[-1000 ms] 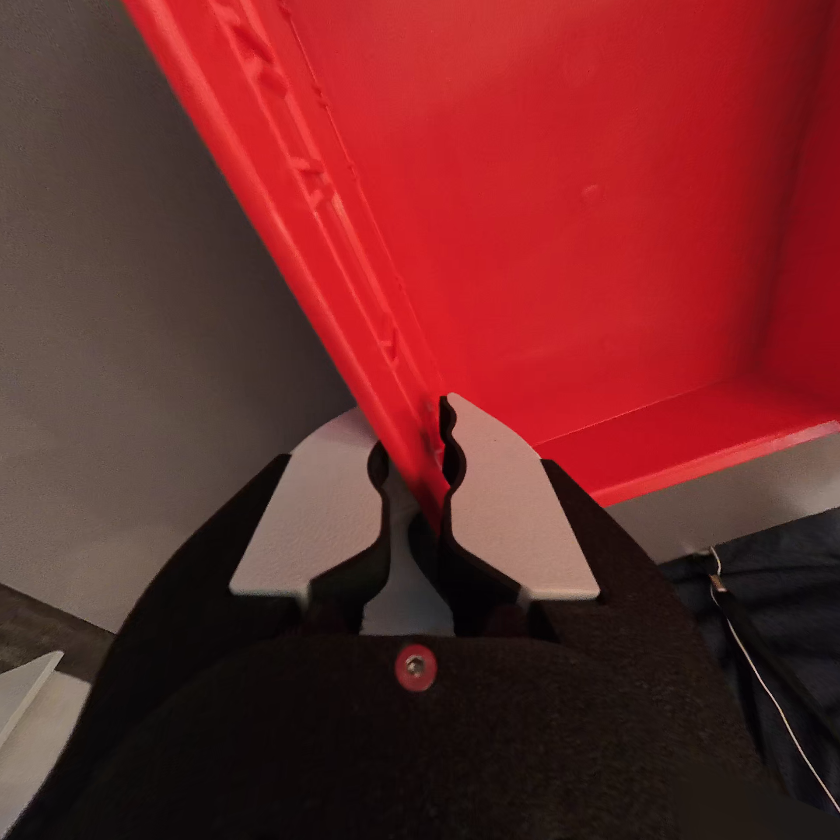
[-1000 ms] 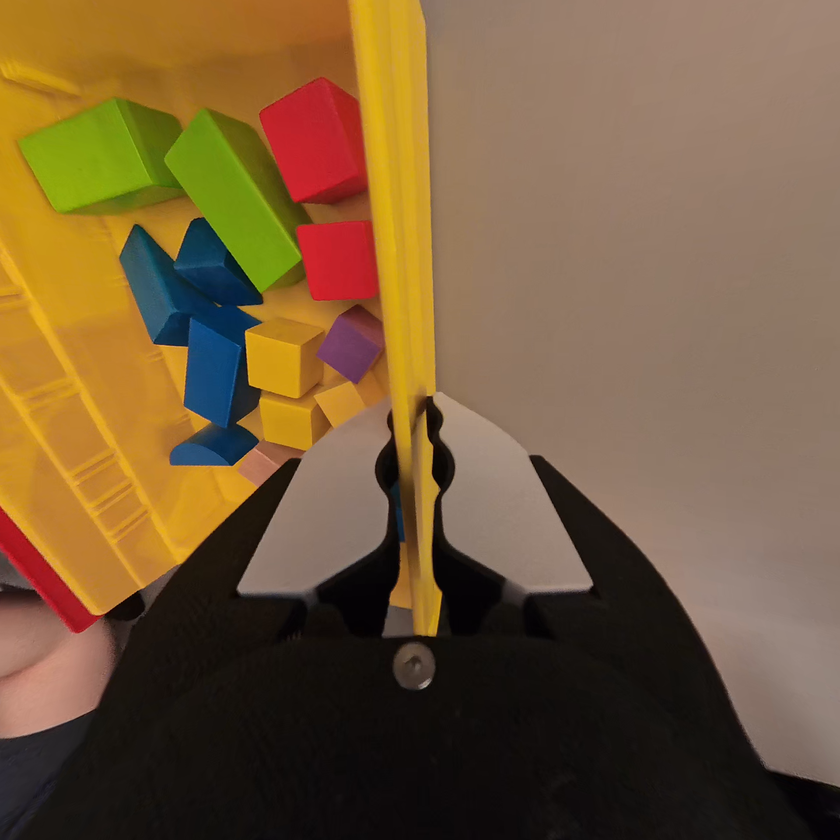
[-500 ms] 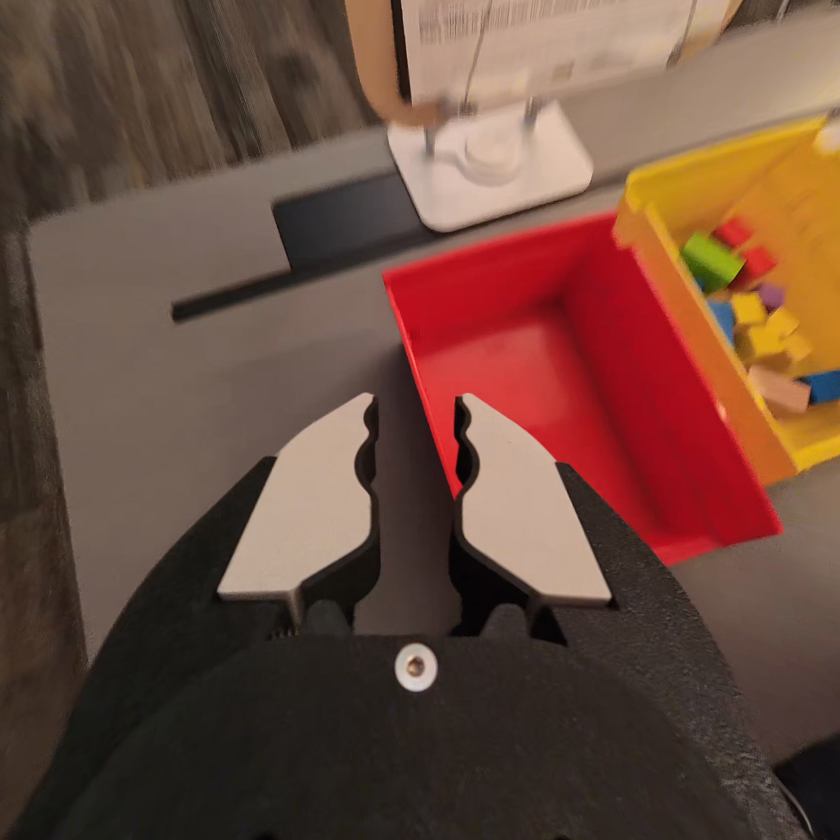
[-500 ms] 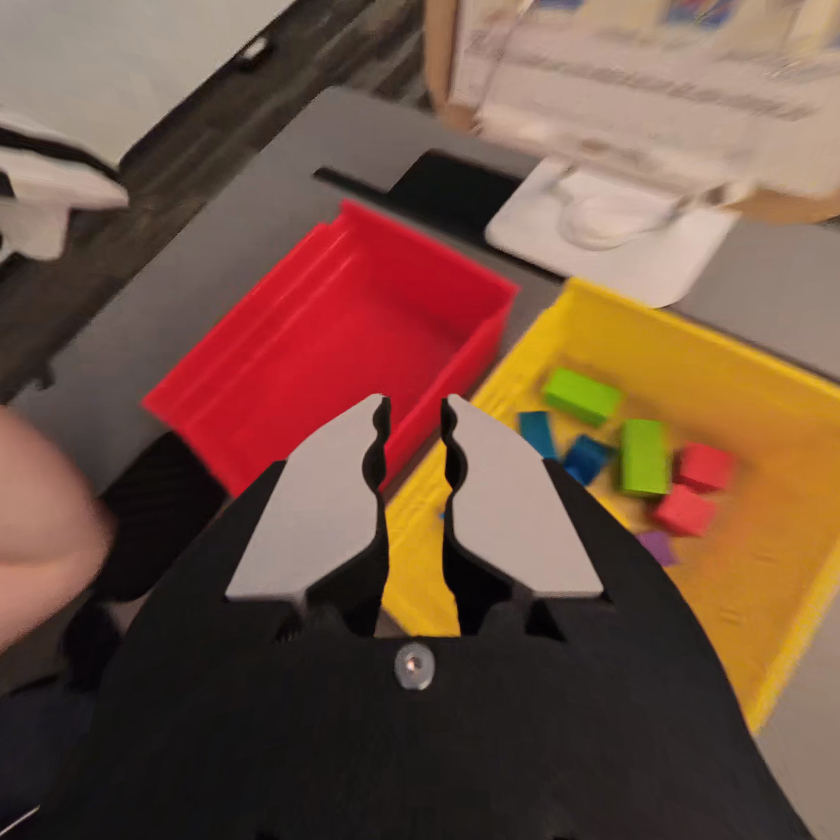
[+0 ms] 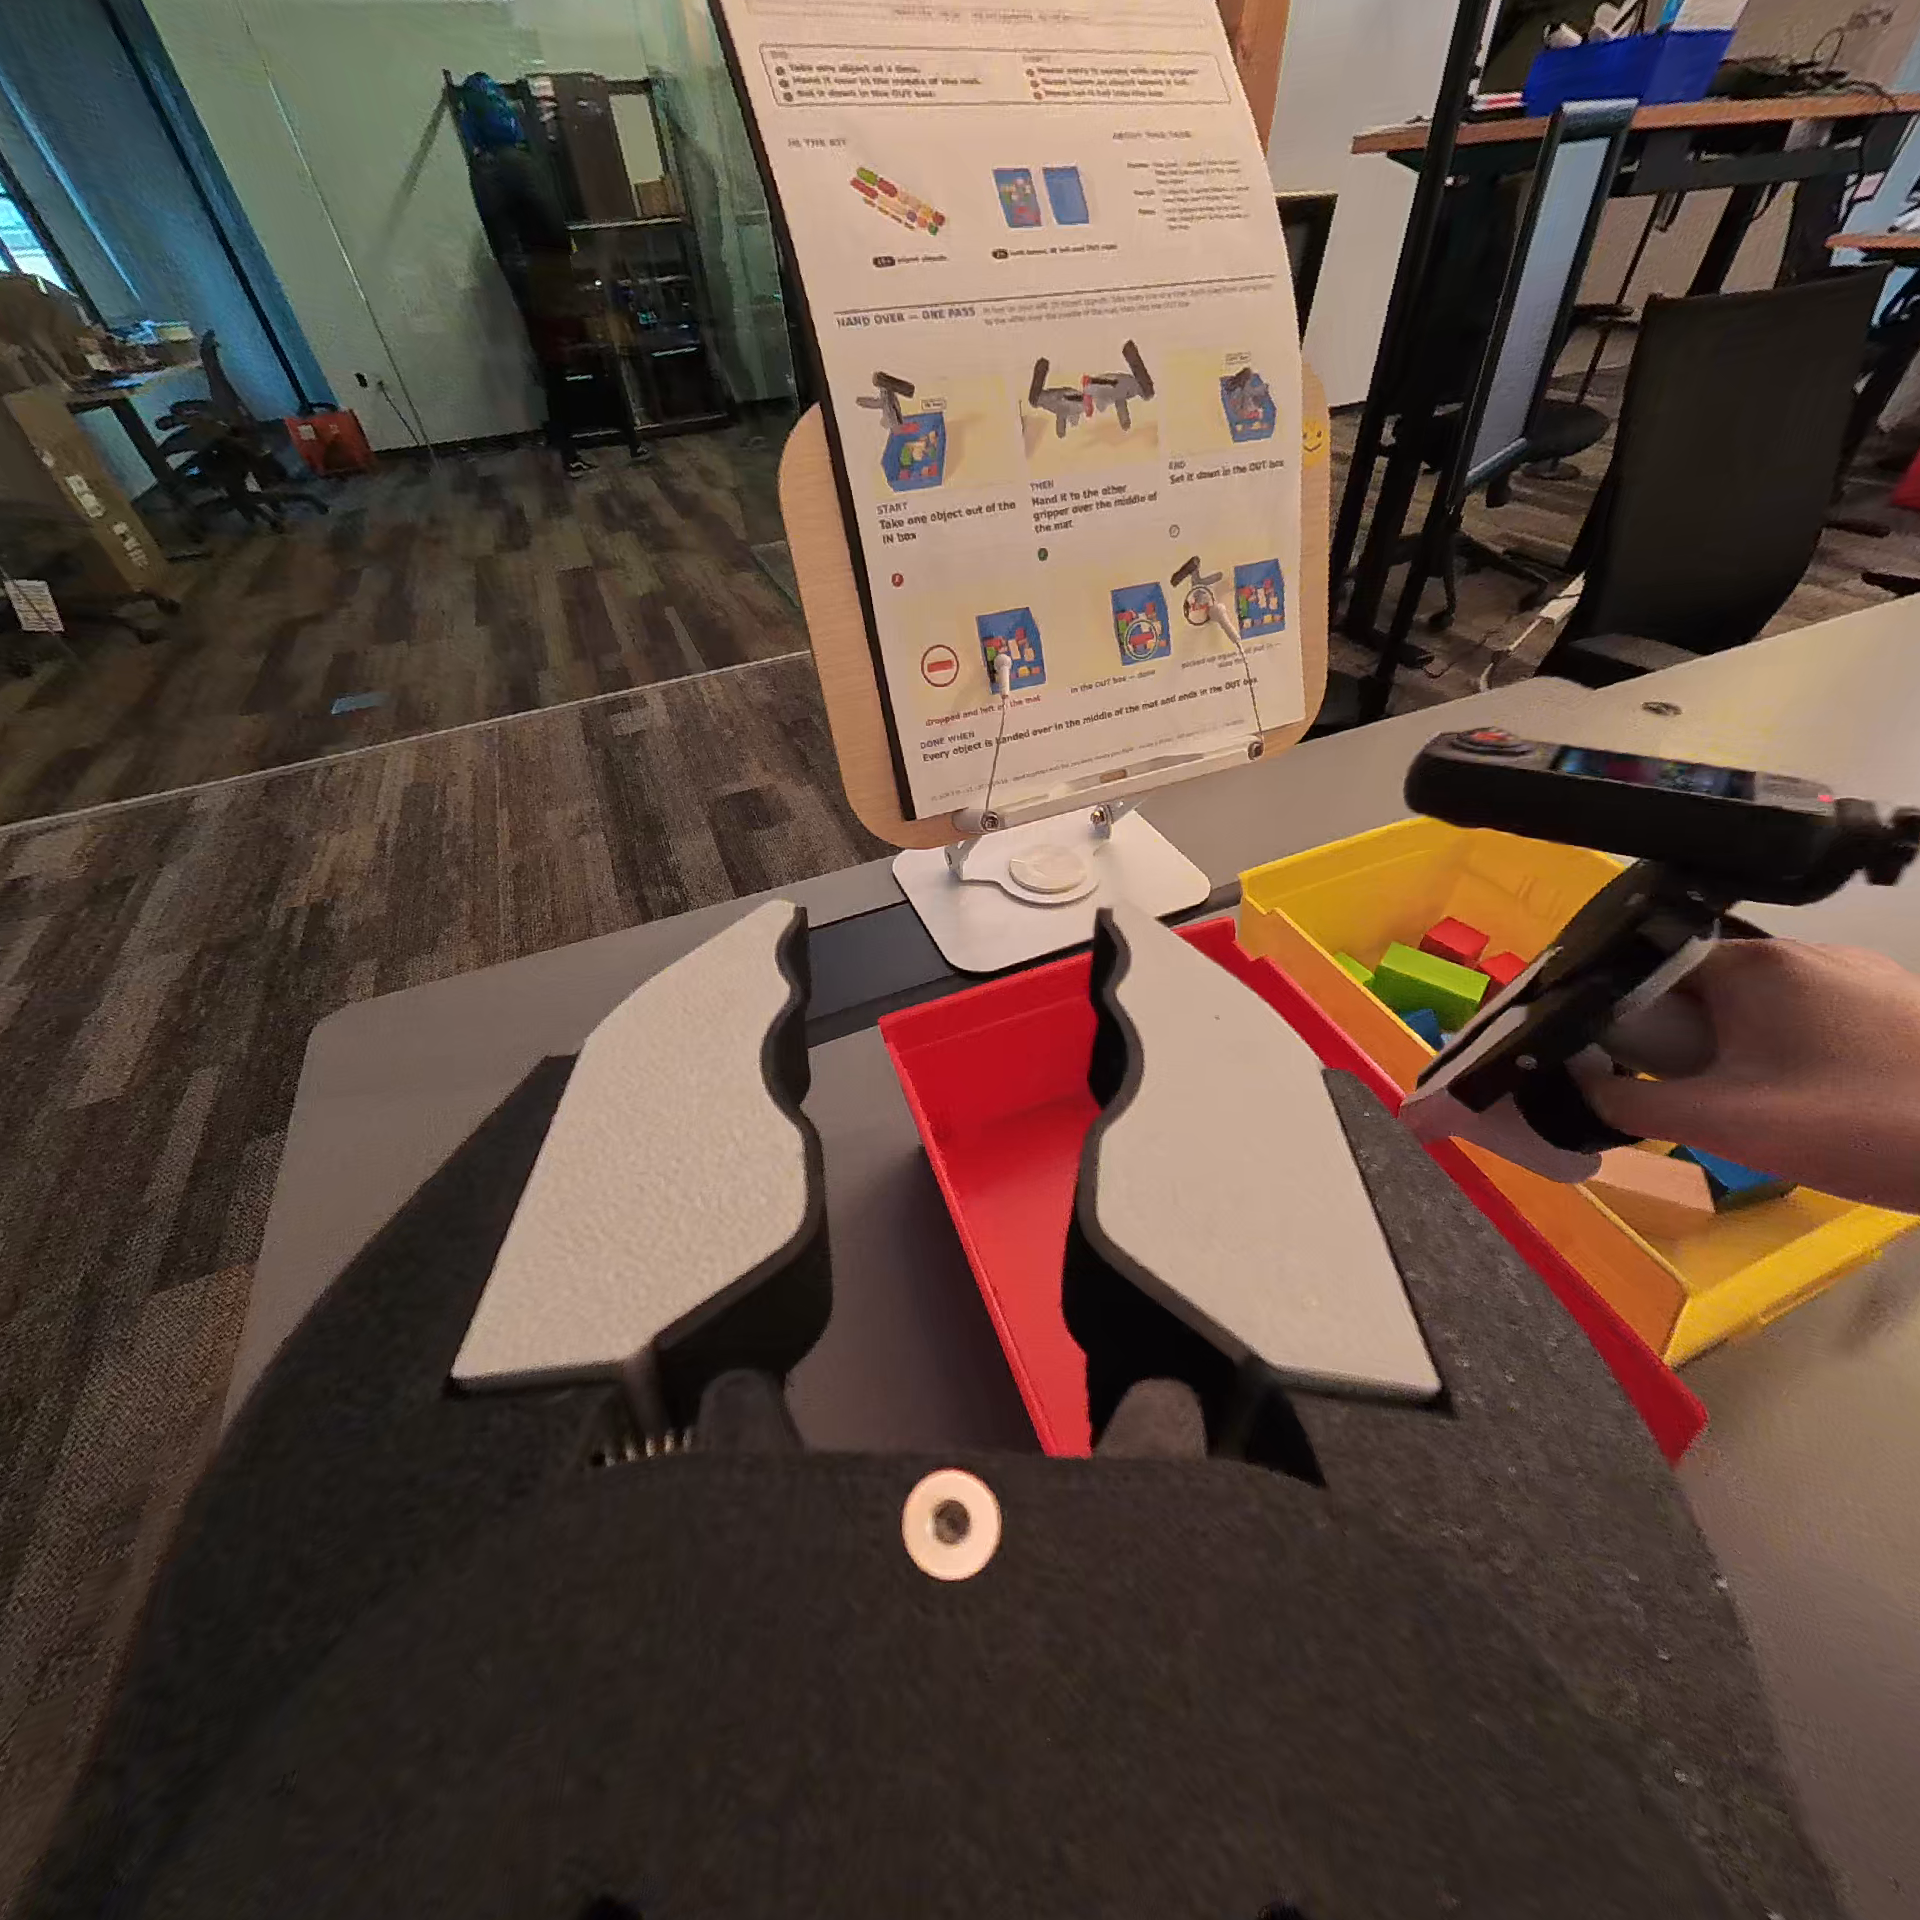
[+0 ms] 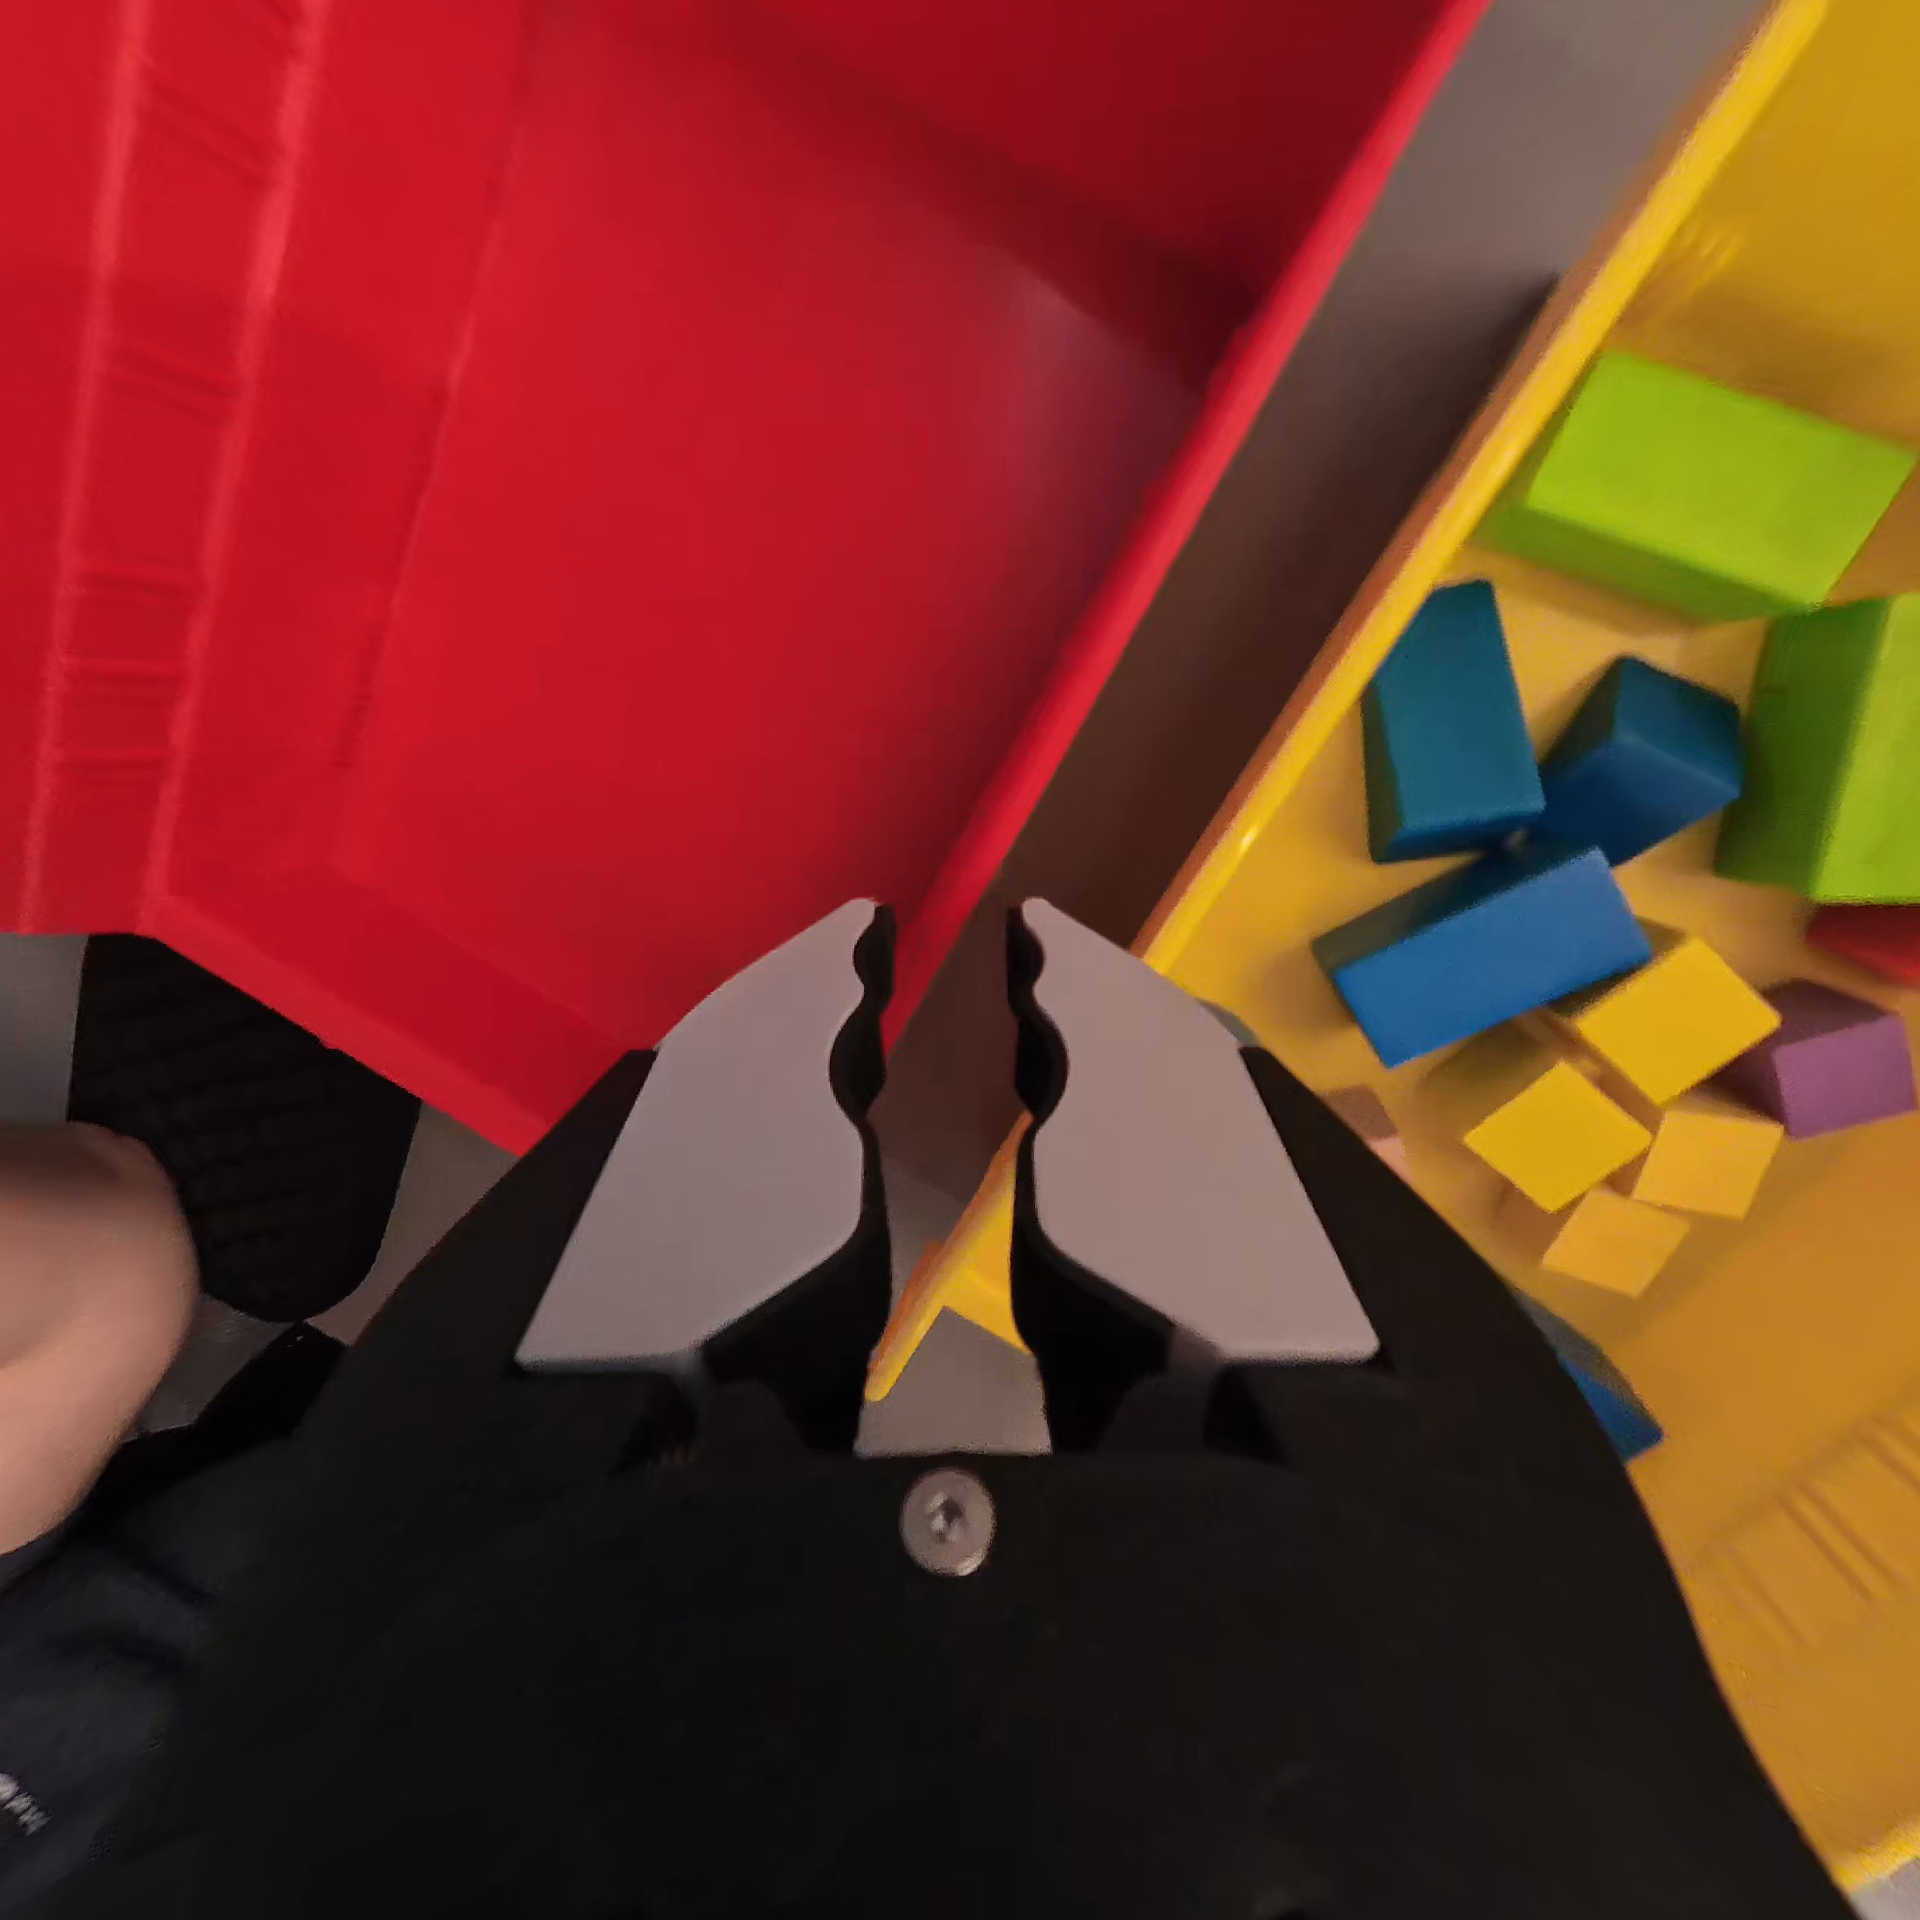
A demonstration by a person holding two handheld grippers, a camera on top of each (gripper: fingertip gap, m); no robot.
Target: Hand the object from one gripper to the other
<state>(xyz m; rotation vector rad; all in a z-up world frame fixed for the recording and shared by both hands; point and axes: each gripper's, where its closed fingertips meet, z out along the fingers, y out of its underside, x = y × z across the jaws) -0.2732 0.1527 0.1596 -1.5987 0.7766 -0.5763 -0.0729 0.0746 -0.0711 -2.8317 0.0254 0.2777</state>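
Starting out: nothing is gripped yet. Left gripper [image 5: 951,1023] is held wide open over the red bin [image 5: 997,1081], right gripper [image 6: 948,920] parted and empty beside the yellow bin [image 6: 1299,790]. Blocks [image 6: 1486,951] are left inside; pick and handover remain.

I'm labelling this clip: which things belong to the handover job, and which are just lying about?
Job:
- yellow bin of coloured blocks
- empty red bin
- left gripper, open
- right gripper, open

Lying about:
- instruction sheet on its stand
- office chair

A printed instruction sheet [image 5: 1049,416] stands on a white stand [image 5: 1049,883]; a black chair [image 5: 1725,468] sits behind.
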